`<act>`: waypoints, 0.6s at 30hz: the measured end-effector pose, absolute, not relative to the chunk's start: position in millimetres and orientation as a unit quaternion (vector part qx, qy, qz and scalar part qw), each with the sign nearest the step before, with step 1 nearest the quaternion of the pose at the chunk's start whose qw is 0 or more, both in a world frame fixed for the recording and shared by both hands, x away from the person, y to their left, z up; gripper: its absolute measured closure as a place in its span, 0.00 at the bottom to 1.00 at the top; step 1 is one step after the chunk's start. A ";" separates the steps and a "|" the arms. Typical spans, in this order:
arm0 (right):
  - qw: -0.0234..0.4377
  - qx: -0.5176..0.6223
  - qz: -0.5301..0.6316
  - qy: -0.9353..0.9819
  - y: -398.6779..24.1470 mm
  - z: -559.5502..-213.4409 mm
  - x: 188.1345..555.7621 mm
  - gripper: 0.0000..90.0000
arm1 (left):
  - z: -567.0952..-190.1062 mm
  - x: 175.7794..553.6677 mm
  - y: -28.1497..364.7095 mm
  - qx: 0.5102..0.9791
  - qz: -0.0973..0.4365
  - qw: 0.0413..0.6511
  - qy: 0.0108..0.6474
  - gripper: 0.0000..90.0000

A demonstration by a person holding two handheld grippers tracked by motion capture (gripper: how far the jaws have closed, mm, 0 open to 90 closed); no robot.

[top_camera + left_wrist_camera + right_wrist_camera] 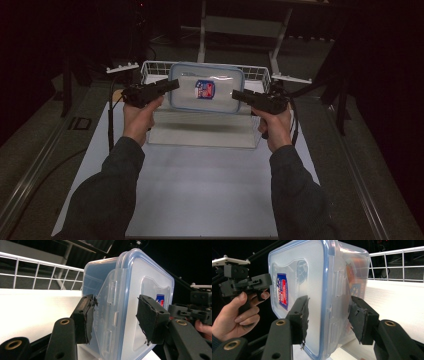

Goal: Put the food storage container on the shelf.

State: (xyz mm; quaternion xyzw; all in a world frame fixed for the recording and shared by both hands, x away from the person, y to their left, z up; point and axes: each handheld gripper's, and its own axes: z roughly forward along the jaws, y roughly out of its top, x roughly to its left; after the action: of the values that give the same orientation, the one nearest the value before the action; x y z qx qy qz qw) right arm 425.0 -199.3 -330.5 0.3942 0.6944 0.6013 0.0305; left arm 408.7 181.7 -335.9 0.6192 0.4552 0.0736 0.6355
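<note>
Black jaws of the left gripper (115, 315) stand either side of the near short edge of a clear plastic container (130, 305) with a blue-rimmed lid; the left pad presses the container's wall, while the right pad sits apart from the lid's face, so I cannot tell whether the grip is closed; in the right gripper view, the right gripper (328, 316) straddles the opposite short edge the same way, one pad against the lid and the other close to the side latch, contact unclear; from above, the container (206, 87) hangs between the two grippers, lid up with a red and blue label, raised over a white wire basket (257, 72) and casting a shadow on the basket's floor; the left hand (141, 116) and right hand (274, 126) hold the grippers' handles; the basket stands at the far end of the white desk (200, 190).
</note>
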 end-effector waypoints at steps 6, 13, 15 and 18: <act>0.028 0.404 0.599 0.691 -198.6 -328.8 430.0 0.56 | -336.1 415.9 181.6 0.612 0.065 0.636 0.465 0.53; 0.029 0.417 0.599 0.684 -197.7 -329.1 434.7 0.54 | -331.4 418.3 175.1 0.617 0.103 0.614 0.481 0.53; 0.029 0.417 0.594 0.687 -195.9 -329.5 435.6 0.50 | -331.5 419.4 166.0 0.642 0.135 0.575 0.489 0.61; 0.021 0.436 0.589 0.680 -195.5 -333.1 441.0 0.41 | -335.7 420.9 164.3 0.641 0.131 0.574 0.493 0.59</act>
State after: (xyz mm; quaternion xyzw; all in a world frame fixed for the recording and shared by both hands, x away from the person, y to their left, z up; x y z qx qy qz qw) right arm 441.0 -195.5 -333.1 0.4356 0.6800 0.5894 0.0212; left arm 420.9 164.3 -335.7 0.6406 0.4930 0.1311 0.5739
